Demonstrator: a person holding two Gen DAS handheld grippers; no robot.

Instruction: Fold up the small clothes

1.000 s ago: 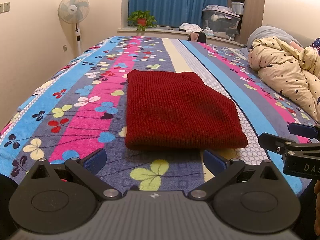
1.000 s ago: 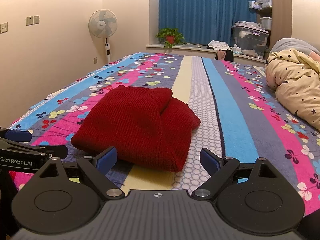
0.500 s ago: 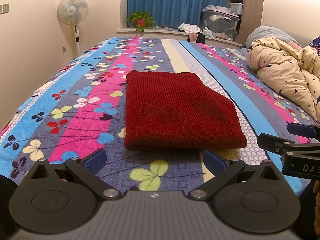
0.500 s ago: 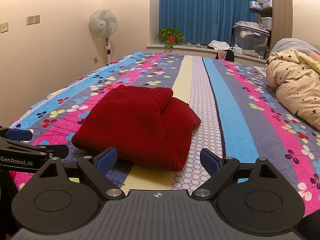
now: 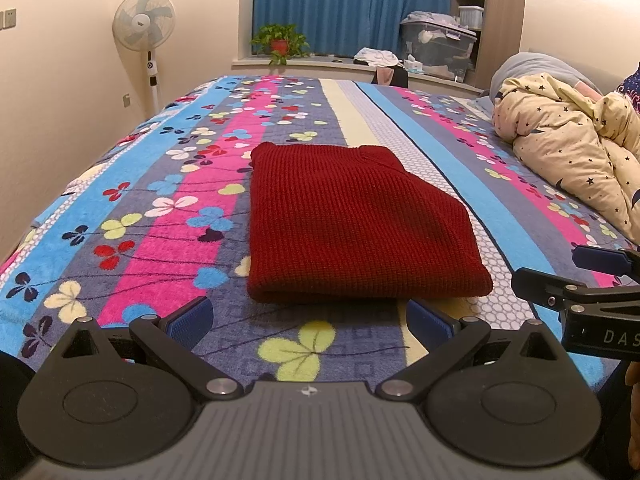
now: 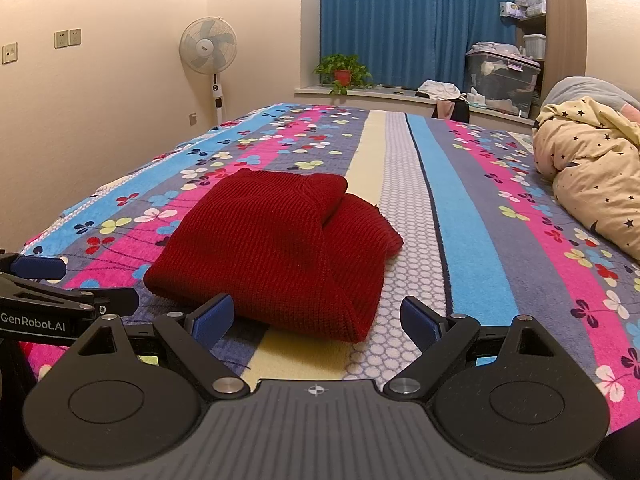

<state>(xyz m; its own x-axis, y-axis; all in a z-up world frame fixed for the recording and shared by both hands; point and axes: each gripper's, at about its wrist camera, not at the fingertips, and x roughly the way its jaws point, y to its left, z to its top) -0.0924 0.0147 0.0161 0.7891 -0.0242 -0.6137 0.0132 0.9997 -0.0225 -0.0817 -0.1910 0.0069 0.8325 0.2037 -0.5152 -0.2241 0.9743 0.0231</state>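
Red knitted sweater (image 5: 356,224) lying folded into a thick rectangle at the centre of the left wrist view, flat on the striped, flowered bedspread (image 5: 152,200); in the right wrist view, sitting centre-left with one folded layer poking out unevenly along its right side. Left gripper (image 5: 308,320) at the bottom of its frame, jaws wide apart, nothing between them, short of the sweater's near fold. Right gripper (image 6: 316,316) likewise spread wide and empty, its left blue pad just in front of the sweater's near edge, apparently not pressing on it. Fold looking mostly done, perhaps finished. Risks from here: snagging the loose knit on a pad and dragging the top layer askew; pinching only one layer at the near fold, so the stack peels open on lifting; nudging the uneven right-hand layer further out; bunching the plush bedspread along with the sweater if the jaws dip too low. Star-patterned quilt (image 6: 592,172) heaped at the right edge, well apart from the work.
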